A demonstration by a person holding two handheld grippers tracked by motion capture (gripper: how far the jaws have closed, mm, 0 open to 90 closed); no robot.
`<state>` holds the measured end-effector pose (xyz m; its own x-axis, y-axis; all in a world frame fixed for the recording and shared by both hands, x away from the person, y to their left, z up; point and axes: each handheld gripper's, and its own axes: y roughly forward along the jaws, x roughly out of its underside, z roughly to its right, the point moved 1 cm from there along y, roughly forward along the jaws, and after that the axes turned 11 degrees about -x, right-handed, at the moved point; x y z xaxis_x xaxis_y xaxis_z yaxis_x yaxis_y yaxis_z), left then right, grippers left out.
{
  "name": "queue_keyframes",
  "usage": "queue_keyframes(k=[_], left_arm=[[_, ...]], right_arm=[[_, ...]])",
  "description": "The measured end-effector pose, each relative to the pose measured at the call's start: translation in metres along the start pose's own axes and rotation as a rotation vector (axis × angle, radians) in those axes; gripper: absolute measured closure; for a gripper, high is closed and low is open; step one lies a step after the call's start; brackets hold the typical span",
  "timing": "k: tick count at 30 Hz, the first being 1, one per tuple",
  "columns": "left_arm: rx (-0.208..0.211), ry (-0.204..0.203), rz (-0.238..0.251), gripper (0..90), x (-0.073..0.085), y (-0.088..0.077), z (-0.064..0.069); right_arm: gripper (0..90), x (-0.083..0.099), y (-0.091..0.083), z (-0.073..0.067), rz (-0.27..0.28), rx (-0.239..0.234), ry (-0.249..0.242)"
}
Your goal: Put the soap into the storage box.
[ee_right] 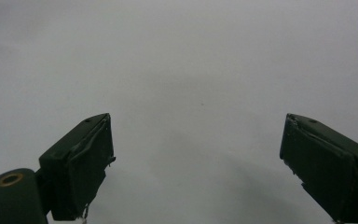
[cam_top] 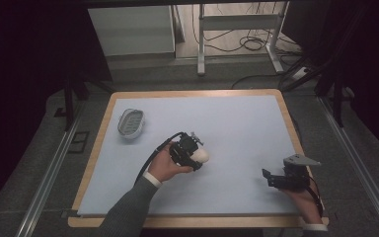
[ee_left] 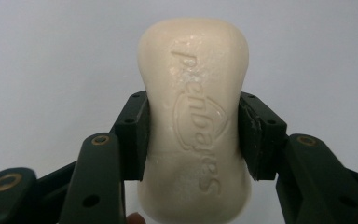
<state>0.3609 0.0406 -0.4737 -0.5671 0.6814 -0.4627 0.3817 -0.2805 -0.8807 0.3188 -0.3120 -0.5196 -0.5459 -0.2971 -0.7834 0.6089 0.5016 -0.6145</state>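
The soap bar point(ee_left: 196, 121) sits clamped across its narrow waist between the two black pads of the left tool point(ee_left: 193, 135), which is closed on it from both sides. In the left gripper view the bar's long axis runs straight away from the tool, in line with the jaws: one rounded end sticks out well past the pads and the other end reaches back between the jaw arms. Its broad embossed face is turned toward the camera, the raised lettering running lengthwise along the bar. In the high view the pale bar point(cam_top: 200, 156) pokes out of the left tool point(cam_top: 190, 153) toward the right, over the middle of the light blue tabletop point(cam_top: 237, 123), held by the person's left hand point(cam_top: 165, 168); whether it is clear of the surface I cannot tell. Up and to the left, well apart, a small oval soap dish point(cam_top: 131, 122) rests on the tabletop. Near the front right corner the right tool point(cam_top: 276, 179) rests with its jaws spread wide, nothing between them point(ee_right: 196, 163).
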Motion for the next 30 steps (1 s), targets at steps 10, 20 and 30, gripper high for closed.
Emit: queue_keyframes(k=[10,20,30], left_arm=[[-0.006,-0.043,0.007,49.6,0.005,-0.003,-0.014],[-0.033,-0.088,0.002,49.6,0.010,-0.008,-0.032],[-0.051,-0.112,0.004,49.6,0.015,-0.013,-0.045]], right_arm=[[9.5,0.000,0.001,0.000,-0.007,-0.003,0.000],[9.5,0.001,0.000,0.001,-0.006,-0.002,0.005],[9.5,0.001,0.001,0.002,-0.011,-0.002,0.006]])
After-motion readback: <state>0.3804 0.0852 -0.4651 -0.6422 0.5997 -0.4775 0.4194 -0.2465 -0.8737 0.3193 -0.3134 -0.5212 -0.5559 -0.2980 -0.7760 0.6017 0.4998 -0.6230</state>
